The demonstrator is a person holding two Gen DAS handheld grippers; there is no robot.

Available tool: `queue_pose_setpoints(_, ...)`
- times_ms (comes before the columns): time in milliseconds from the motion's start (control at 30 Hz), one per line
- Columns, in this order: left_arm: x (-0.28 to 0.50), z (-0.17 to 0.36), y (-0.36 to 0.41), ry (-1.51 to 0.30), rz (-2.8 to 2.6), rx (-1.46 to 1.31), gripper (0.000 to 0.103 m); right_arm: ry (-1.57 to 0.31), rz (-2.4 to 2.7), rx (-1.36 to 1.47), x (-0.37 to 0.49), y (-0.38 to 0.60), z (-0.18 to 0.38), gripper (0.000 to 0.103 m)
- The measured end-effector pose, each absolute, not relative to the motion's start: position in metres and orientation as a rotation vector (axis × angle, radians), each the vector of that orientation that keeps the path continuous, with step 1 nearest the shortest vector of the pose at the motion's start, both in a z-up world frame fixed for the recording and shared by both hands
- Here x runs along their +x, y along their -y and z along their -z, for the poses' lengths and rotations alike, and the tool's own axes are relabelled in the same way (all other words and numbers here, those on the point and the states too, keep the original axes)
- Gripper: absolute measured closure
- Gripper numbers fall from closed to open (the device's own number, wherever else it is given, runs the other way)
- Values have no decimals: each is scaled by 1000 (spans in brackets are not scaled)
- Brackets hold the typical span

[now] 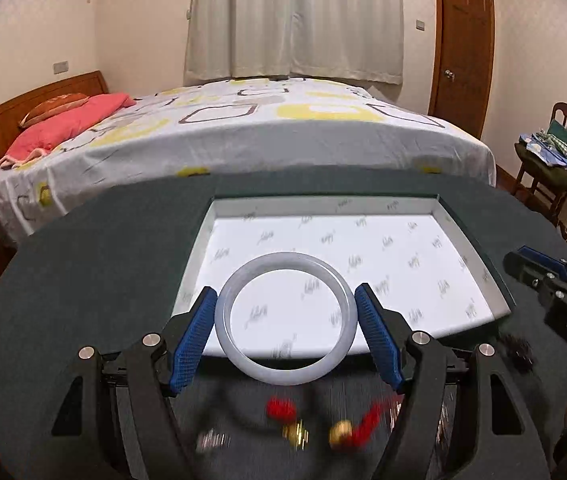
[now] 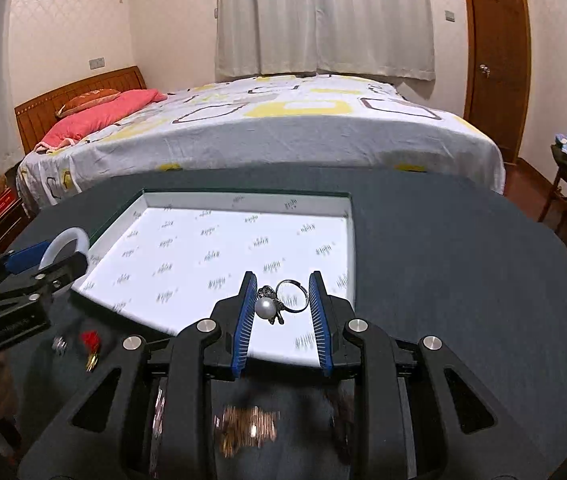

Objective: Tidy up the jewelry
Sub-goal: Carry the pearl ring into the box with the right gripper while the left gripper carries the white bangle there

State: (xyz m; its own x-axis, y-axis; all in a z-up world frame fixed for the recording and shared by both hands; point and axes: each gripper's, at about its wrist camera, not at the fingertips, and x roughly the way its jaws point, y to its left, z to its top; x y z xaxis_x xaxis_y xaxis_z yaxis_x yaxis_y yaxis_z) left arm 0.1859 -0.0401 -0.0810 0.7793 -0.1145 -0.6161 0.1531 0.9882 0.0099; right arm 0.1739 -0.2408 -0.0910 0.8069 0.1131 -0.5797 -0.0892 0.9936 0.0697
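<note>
Bangle [image 1: 285, 317] clamped in my left gripper [image 1: 286, 334], pearl ring [image 2: 281, 303] pinched in my right gripper [image 2: 283, 312], both above tray [image 2: 243, 200]; ring looked likely to slip.

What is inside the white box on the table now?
The white box shows only its printed paper lining. The near strip is covered by the bangle and pearl ring held in front.
</note>
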Motion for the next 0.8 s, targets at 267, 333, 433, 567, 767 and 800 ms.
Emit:
queue_pose_setpoints(267, 235, 116, 52, -744, 164, 82, 34, -719, -115, 10, 221, 233, 125, 76)
queue_pose_setpoints(333, 241, 127, 51, -782, 166, 78, 34, -752, -111, 10, 227, 234, 134, 76)
queue_pose_setpoints(433, 248, 139, 49, -831, 174, 73, 34, -784, -109, 6, 232, 235, 144, 76)
queue_pose_setpoints(567, 253, 148, 49, -881, 190, 69, 34, -814, -112, 16, 236, 237, 150, 76)
queue_pose_setpoints(767, 251, 148, 51, -867, 175, 95, 29, -812, -122, -12, 235, 233, 150, 63)
queue_pose_setpoints(800, 250, 146, 50, -863, 171, 93, 29, -806, -118, -15, 234, 232, 149, 59)
